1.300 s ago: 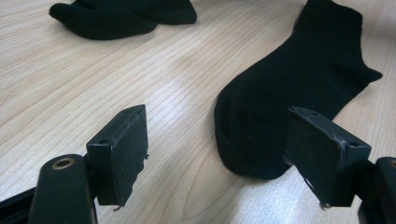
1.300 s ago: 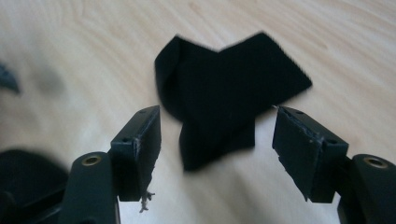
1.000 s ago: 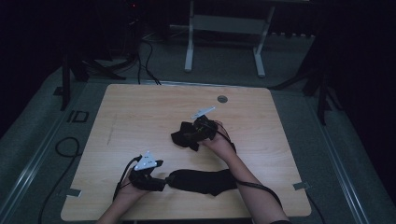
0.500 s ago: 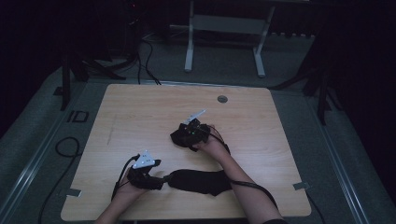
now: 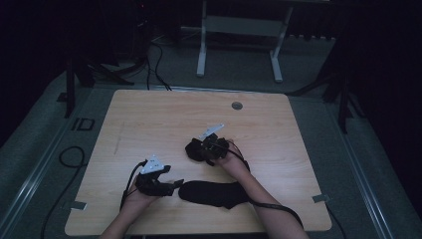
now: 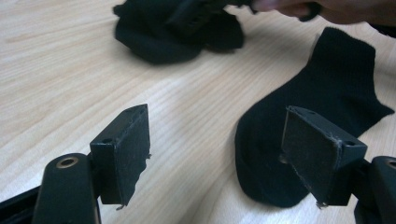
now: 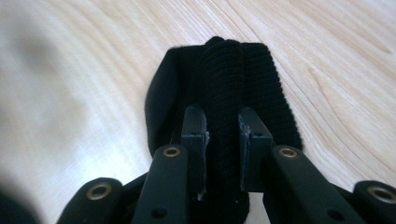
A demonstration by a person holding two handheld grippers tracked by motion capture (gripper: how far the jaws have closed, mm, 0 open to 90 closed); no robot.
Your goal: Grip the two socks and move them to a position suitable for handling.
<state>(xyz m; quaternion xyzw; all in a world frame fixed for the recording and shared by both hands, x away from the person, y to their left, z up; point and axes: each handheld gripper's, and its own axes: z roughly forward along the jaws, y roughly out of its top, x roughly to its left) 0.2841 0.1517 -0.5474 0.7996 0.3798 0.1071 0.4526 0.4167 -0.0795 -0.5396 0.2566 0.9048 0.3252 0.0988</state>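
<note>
A bunched black sock (image 7: 224, 121) lies mid-table; the right tool (image 7: 223, 140) has just been closing and pinches a fold of it. A flat black sock (image 5: 214, 193) lies near the table's (image 5: 149, 119) front edge, just beside the wide-open, empty left tool (image 6: 215, 154).

Two hand-held grippers, all black; left gripper (image 5: 175, 185) and right gripper (image 5: 195, 151) each topped by a pale grey three-cornered plate and trailing a thin black cable. Flat rectangular black fingers (image 6: 123, 149) with frayed pad edges, mounted on matte black link arms with brass-coloured rivets at the pivots. Forearms bare, no sleeves.
</note>
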